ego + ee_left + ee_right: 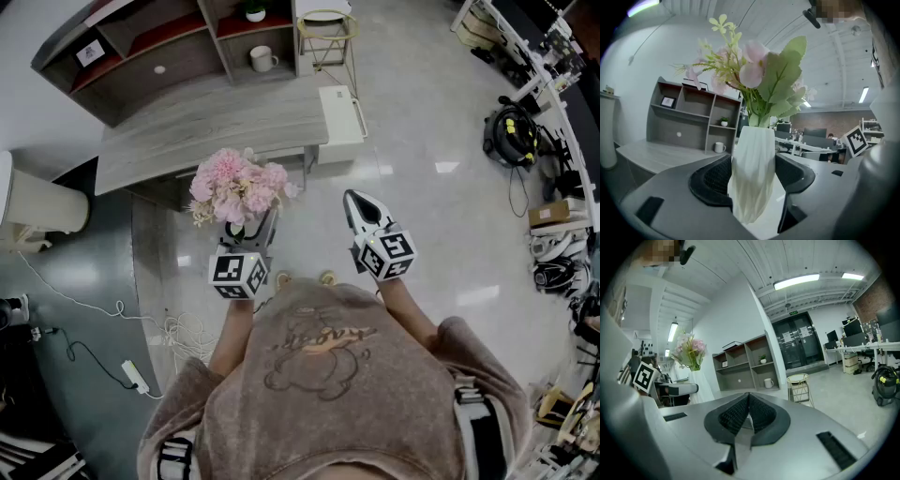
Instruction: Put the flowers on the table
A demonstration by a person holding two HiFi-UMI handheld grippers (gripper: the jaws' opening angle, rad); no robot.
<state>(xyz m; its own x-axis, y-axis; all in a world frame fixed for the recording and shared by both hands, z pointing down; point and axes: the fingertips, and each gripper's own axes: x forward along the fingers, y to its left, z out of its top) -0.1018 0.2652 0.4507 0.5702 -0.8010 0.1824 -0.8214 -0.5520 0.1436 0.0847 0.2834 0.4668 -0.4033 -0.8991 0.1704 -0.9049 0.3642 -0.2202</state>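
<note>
A white ribbed vase point(752, 173) with pink flowers point(239, 187) and green leaves point(780, 79) is held up in the air in my left gripper point(248, 232), whose jaws are shut on the vase's body. The bouquet hangs just in front of the grey wooden table point(202, 127), near its front edge. My right gripper point(361, 208) is beside it to the right, over the floor, shut and empty, its pads point(747, 414) touching. The right gripper view also catches the flowers point(691, 350) at its left.
A grey shelf unit point(159, 42) with a white mug point(262, 59) and a small plant point(254, 11) stands behind the table. A wire stool point(328, 33) and a white box point(339, 112) sit at the table's right end. Cables point(112, 328) lie on the floor at left.
</note>
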